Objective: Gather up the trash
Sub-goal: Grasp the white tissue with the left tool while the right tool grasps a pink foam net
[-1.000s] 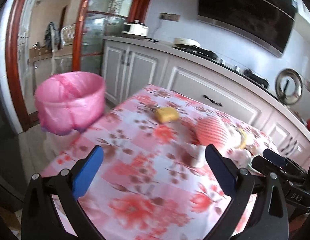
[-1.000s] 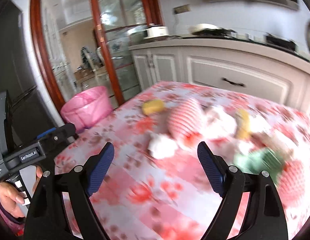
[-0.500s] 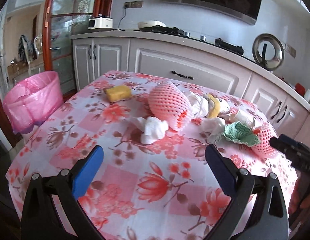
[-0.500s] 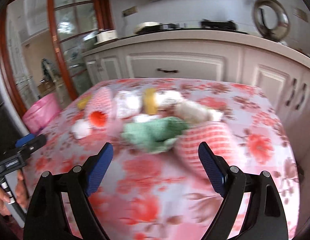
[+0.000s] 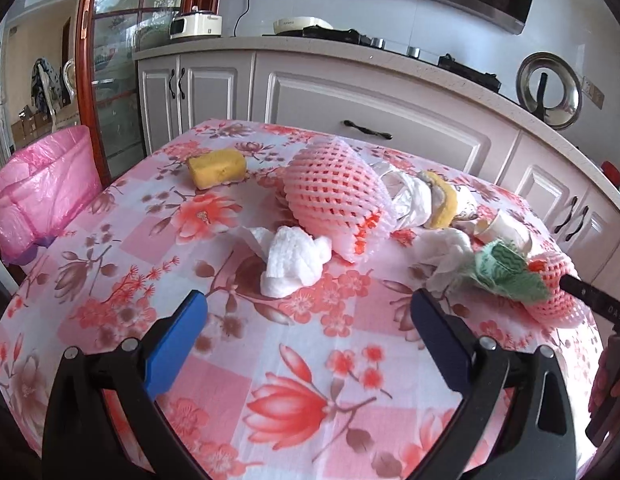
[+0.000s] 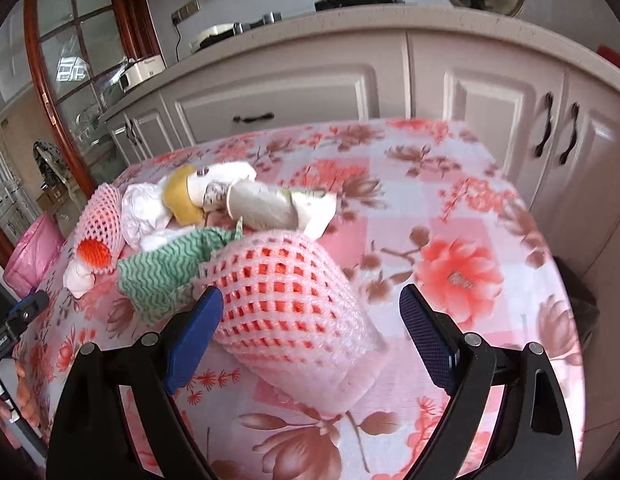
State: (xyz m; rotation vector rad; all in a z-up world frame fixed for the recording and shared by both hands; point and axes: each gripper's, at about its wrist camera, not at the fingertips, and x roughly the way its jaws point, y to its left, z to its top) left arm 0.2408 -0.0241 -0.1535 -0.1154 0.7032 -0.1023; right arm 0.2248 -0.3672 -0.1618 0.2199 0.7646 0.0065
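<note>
The blue fingers (image 6: 194,332) of the right gripper (image 6: 310,320) are spread wide and are opening more; the near pink foam net (image 6: 286,304) is seen between them but is not squeezed. The left gripper (image 5: 310,328) is held wide open with nothing in it, just before a white tissue (image 5: 294,264). Beyond the tissue, a big foam net (image 5: 329,192) and a yellow sponge (image 5: 216,168) are laid on the table (image 5: 270,360). Left of the tissue, off the table, a pink bin bag (image 5: 38,188) is seen.

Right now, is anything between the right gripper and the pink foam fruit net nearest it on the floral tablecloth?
Nothing visible does. The right gripper, its jaws opening, faces the pink foam fruit net directly; the net lies partly between the blue fingers. A green wavy cloth touches the net's left side, not the approach path.
</note>
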